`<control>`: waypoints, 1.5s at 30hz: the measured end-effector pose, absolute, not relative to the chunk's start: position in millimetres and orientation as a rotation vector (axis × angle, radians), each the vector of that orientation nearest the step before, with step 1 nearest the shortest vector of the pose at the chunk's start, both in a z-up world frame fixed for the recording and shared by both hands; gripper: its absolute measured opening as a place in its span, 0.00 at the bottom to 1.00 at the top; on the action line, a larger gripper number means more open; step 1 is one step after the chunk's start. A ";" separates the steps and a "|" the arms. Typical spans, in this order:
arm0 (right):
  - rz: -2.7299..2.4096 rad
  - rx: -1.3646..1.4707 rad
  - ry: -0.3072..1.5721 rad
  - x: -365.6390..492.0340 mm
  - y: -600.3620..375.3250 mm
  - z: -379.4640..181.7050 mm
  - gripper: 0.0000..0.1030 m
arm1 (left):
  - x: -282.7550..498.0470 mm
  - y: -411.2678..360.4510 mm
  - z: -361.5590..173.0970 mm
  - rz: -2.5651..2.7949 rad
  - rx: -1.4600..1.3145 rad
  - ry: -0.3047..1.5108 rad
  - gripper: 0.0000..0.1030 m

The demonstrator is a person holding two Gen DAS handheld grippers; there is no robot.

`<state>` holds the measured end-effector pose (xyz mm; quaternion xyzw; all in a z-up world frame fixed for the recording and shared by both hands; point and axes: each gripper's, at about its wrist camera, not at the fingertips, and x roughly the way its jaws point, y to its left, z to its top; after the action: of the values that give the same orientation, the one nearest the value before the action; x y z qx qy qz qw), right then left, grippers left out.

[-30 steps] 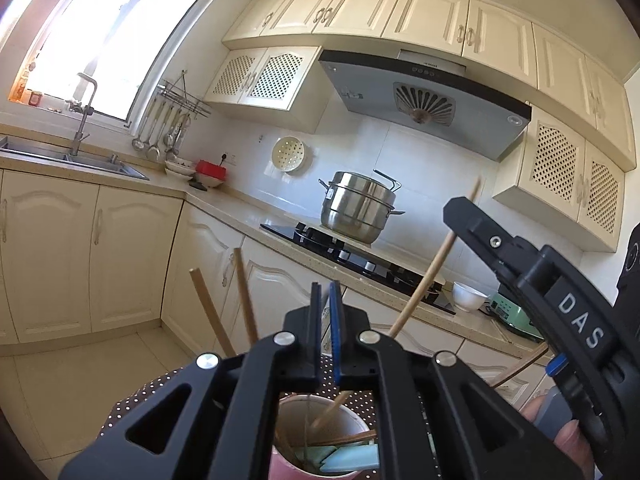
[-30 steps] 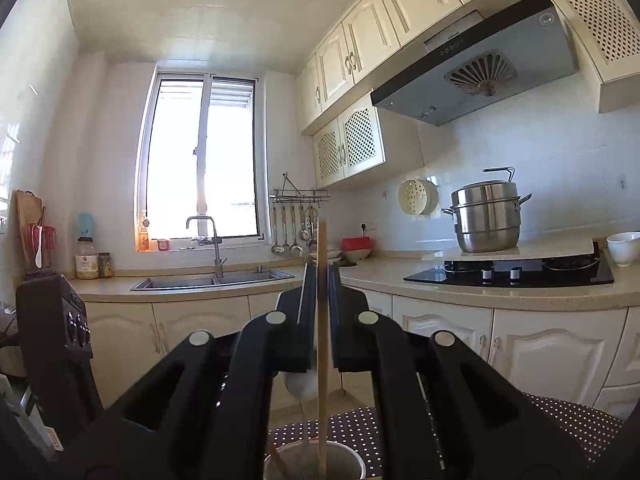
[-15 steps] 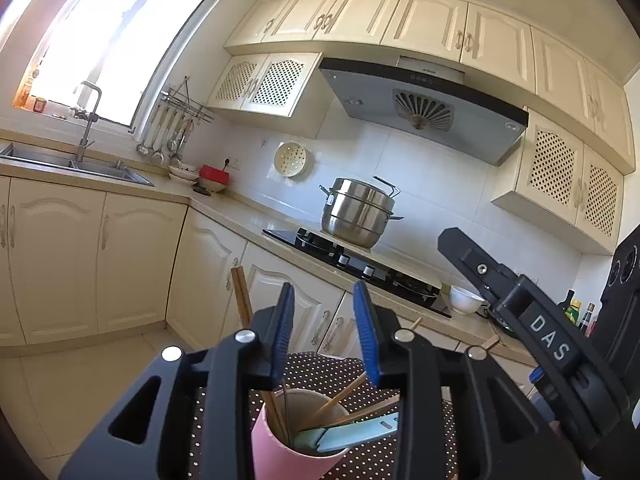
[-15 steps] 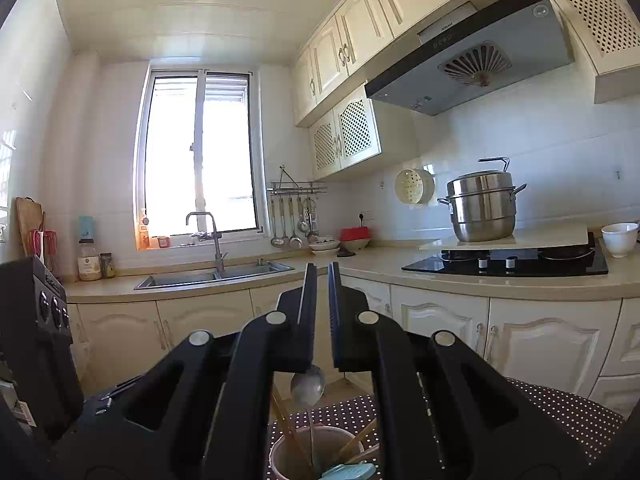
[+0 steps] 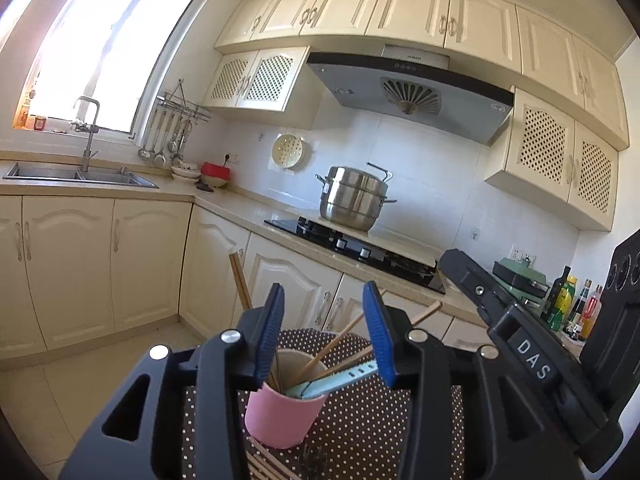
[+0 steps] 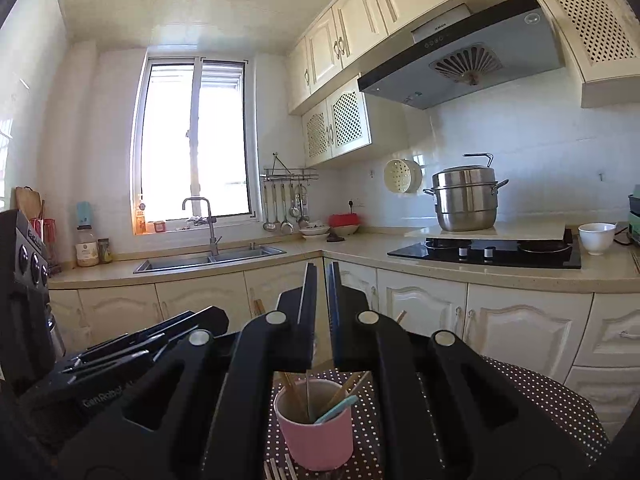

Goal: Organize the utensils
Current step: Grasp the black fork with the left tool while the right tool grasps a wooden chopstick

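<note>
A pink cup (image 5: 284,420) stands on a brown dotted tablecloth (image 5: 352,424) and holds wooden chopsticks (image 5: 332,346) and a light blue utensil (image 5: 336,380). My left gripper (image 5: 324,332) is open and empty, just above and behind the cup. My right gripper (image 6: 322,312) has its jaws nearly together with nothing between them, above the same cup (image 6: 316,436). The cup's chopsticks (image 6: 294,394) and blue utensil (image 6: 336,408) show below it. The right gripper's body (image 5: 520,352) shows at the right of the left wrist view.
More loose chopsticks (image 5: 264,460) lie on the cloth in front of the cup. Behind are cream cabinets, a sink (image 6: 208,258), a hob with a steel pot (image 6: 464,200), a white bowl (image 6: 596,238) and bottles (image 5: 576,308).
My left gripper opened and let go of a chopstick. My right gripper released its chopstick into the cup. Both grippers rose, so the cup shows lower and fuller in view.
</note>
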<state>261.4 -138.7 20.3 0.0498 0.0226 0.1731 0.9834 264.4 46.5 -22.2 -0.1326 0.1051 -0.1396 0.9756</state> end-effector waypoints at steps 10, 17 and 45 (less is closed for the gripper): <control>0.303 0.084 0.162 238.1 -160.7 -13.6 0.07 | 268.5 24.3 -61.4 -0.333 -0.217 0.531 0.40; 0.280 0.099 0.283 239.5 -176.5 -49.7 0.07 | 292.9 5.6 -103.5 -0.317 -0.175 0.805 0.40; 0.286 0.217 0.567 272.4 -217.2 -121.4 0.07 | 354.0 -34.6 -186.4 -0.201 -0.035 1.109 0.14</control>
<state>272.4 -217.2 -121.4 0.1064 0.2782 0.1404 0.9442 354.0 -34.6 -186.4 -0.0166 0.5255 -0.0951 0.8453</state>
